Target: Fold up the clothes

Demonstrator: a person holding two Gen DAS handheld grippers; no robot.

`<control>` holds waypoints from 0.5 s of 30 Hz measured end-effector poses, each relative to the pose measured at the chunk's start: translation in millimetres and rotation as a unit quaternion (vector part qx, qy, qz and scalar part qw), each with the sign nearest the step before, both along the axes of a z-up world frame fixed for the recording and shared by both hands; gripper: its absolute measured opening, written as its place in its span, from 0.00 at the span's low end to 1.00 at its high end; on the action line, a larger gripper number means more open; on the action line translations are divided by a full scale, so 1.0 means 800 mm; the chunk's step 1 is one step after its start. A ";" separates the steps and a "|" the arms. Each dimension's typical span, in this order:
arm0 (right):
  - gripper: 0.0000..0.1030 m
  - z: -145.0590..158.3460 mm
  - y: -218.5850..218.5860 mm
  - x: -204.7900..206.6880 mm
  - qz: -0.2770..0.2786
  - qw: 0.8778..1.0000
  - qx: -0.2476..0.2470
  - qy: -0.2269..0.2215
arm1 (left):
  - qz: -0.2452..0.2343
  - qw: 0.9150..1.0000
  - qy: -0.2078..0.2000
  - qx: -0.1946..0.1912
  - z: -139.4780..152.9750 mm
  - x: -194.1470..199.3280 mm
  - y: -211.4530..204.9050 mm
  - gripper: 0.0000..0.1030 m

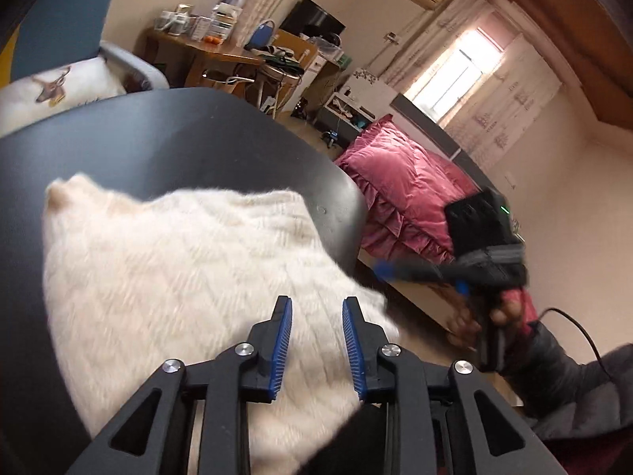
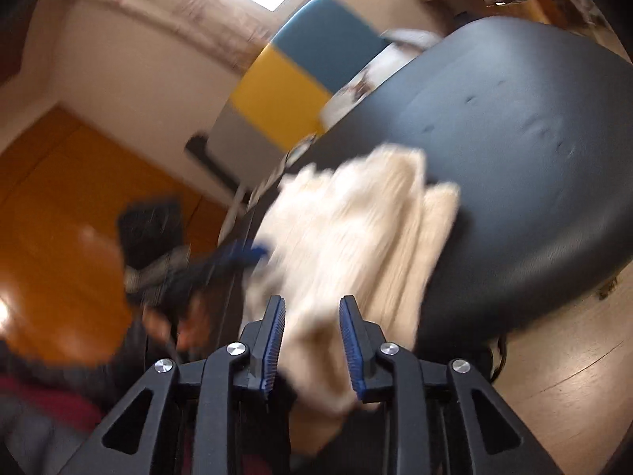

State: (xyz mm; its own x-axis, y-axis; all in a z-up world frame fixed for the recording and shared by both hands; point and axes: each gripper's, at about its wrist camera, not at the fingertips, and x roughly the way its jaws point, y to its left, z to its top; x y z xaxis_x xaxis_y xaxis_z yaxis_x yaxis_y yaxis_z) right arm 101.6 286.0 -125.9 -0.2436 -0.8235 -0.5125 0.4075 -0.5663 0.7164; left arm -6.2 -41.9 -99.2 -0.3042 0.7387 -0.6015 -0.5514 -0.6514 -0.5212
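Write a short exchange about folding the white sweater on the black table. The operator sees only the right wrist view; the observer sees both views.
Operator: My picture is blurred. Is the left tool gripping the sweater?
Observer: No. The left tool is open above the sweater, with nothing pinched.
Operator: What lies past the table on that side?
Observer: A pink bed stands beyond the edge of the table.
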 end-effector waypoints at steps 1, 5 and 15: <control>0.28 0.000 -0.007 0.012 0.021 1.000 0.015 0.002 | -0.010 1.000 0.001 -0.009 -0.003 -0.006 0.004 0.26; 0.28 -0.010 -0.035 0.016 0.044 0.997 0.055 0.010 | -0.048 0.997 -0.002 -0.054 -0.021 -0.042 0.048 0.26; 0.25 -0.043 -0.091 0.019 0.202 0.974 0.106 -0.001 | -0.072 0.990 -0.040 -0.117 -0.040 -0.092 0.109 0.26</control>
